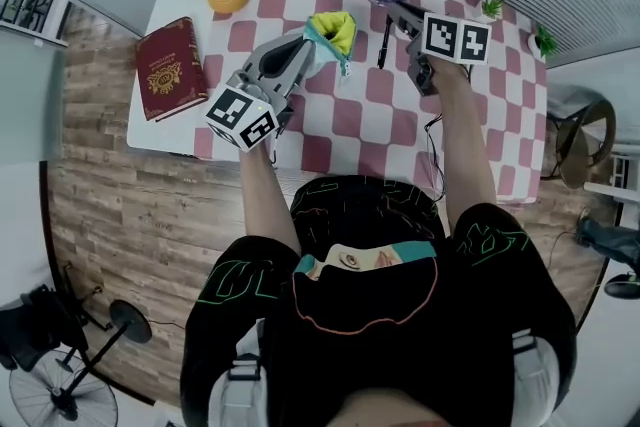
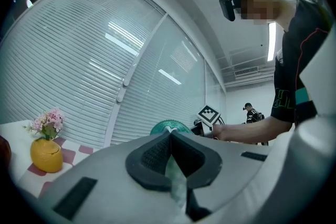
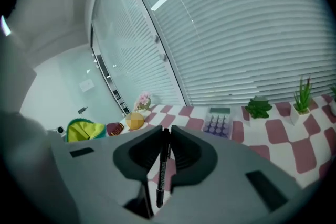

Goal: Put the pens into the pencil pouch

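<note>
Though the left gripper (image 1: 306, 48) hides the edge it pinches shut, the soft teal pencil pouch (image 1: 334, 30) gapes, showing its yellow lining, over the far middle of the checked table (image 1: 350, 140). Just to its right, the right gripper (image 3: 166, 135) clamps a slim black pen (image 3: 161, 168) between ribbed dark pads that cover part of it.

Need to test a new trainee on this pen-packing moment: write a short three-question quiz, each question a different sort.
1. True or false: the right gripper clamps a slim black pen.
2. The left gripper pinches: A a red hardcover book; B a teal fabric pouch with yellow lining; C a purple-keyed calculator.
3. Short answer: is the pen inside the pouch yet?
Key: 1 true; 2 B; 3 no.
</note>
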Demonstrator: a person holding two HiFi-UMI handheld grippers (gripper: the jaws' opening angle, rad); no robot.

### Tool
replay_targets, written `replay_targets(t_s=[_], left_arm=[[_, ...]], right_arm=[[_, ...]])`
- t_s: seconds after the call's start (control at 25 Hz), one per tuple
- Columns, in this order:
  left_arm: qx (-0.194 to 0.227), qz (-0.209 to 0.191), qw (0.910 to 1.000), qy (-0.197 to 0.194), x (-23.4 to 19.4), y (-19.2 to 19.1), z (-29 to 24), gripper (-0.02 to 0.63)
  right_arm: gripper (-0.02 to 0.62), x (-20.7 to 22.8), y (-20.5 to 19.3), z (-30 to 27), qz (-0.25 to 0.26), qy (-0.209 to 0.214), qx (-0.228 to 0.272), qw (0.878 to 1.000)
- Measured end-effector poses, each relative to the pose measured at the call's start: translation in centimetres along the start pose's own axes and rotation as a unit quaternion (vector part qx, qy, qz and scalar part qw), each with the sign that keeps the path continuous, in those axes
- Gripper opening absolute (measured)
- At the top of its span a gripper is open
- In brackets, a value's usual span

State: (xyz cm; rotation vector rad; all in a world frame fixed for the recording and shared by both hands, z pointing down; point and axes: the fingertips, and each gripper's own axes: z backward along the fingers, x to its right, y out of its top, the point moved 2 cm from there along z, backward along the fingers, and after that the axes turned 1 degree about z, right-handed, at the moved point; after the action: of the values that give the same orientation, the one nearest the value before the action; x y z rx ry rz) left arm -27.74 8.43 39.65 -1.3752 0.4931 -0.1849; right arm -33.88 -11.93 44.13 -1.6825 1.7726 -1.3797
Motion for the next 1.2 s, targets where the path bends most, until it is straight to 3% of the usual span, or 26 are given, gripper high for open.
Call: replay_targets(t_s=[0.2,0.44,0.72,1.0,1.2], left_arm=[[-0.002,-0.011,0.9999,0.006,-0.4,0.8,-0.1,-0.003],[-0.003,-0.021,0.9998,0.005,-0.1,1.4,-0.5,-0.003],[0.000,-0.024,0.9997,0.006,-0.1,1.7,-1.4,-0.003],[-0.005,-0.022,0.9997,0.011,-0.1,1.4,-1.7,-0.003],[-0.010,-0.021,0.9996,0.017,-0.2,1.0,-1.9,-0.003]], right_arm=[[0.057,-2.2,3.5,1.8,0.023,0.020,0.067,0.997],[0.057,-2.9,6.9,4.9,0.043,0.006,0.135,0.990],[0.057,-4.4,9.7,7.8,0.049,0.024,0.224,0.973],[0.057,-6.3,11.5,10.1,0.057,0.051,0.273,0.959],[0.057,-9.5,12.2,9.9,0.079,0.086,0.277,0.954]])
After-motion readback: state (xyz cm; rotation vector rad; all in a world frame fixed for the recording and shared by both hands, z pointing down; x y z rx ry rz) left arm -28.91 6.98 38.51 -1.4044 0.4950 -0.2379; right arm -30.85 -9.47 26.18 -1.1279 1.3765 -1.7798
